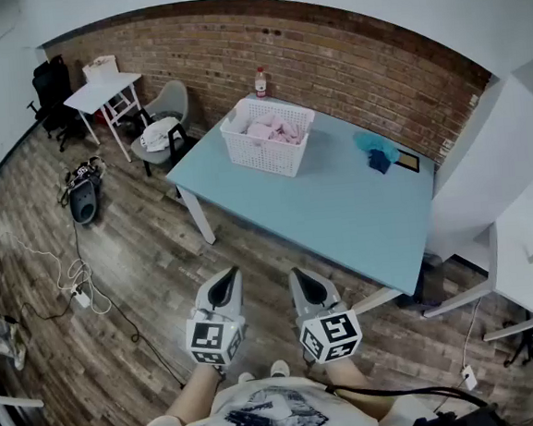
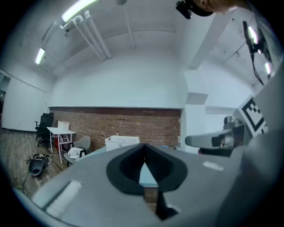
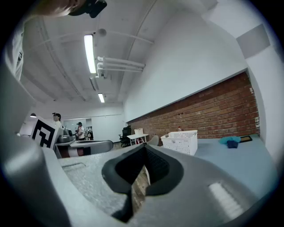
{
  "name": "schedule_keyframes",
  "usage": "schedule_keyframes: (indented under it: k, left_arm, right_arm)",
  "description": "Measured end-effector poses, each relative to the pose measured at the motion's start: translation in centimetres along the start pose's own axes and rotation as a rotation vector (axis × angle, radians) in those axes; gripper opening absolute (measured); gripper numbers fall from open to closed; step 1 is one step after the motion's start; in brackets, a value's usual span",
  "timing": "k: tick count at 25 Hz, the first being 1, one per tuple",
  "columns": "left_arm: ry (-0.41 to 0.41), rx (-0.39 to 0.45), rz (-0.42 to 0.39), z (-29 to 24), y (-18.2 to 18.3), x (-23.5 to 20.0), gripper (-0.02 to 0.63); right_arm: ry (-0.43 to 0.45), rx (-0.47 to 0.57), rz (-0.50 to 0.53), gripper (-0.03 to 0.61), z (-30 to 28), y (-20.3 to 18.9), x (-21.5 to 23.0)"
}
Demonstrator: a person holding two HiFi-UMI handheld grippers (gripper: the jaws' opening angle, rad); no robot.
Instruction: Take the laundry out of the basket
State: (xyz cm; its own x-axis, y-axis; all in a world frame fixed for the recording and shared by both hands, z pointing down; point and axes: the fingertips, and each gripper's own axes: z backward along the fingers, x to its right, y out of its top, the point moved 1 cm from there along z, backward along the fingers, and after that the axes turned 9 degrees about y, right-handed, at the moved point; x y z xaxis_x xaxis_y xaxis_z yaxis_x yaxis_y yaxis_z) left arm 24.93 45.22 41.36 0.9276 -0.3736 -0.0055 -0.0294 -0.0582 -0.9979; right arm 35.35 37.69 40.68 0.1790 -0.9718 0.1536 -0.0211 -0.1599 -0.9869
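We hold both tools low, in the lower middle of the head view and well apart from the table. The left gripper (image 1: 224, 283) and the right gripper (image 1: 302, 280) each have their 2 jaws pressed together at the tips. Nothing is between them, and only background shows through the small gap behind the tips. The laundry (image 1: 274, 128) lies inside the white basket (image 1: 264, 158), which stands on the far left part of the light blue table (image 1: 340, 206). This is in the upper middle of the frame, near the brick wall (image 1: 344, 43). The laundry looks like pale pink cloth, crumpled in soft rounded heaps that reach about the level of the rim; we cannot tell how many pieces there are. We judge it light and limp. It will sag and hang down when lifted, and one piece may drag another with it. The best place to take hold is probably a raised fold on top of the heap, pinched deep enough that the cloth does not slip out. The basket is rectangular, of stiff plastic with a fine lattice of holes, and it seems light. On the smooth table top it may slide or lift if cloth catches, so 1 gripper could steady the rim. A small turquoise and dark blue cloth (image 1: 375, 150) lies further right on the table.
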Motion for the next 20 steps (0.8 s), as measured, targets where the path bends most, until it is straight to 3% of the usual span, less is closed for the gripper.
schedule_keyframes:
  k: [12, 20]
  left_arm:
    - [0.0, 0.007, -0.008, -0.1, 0.3, 1.0, -0.008]
    - [0.036, -0.022, 0.019, -1.0, -1.4, -1.3, -0.008]
  right_arm:
    - [0.016, 0.043, -0.015, -0.003, 0.9, 0.8, 0.4]
    - [0.061, -0.01, -0.064, -0.003, -1.8, -1.2, 0.7]
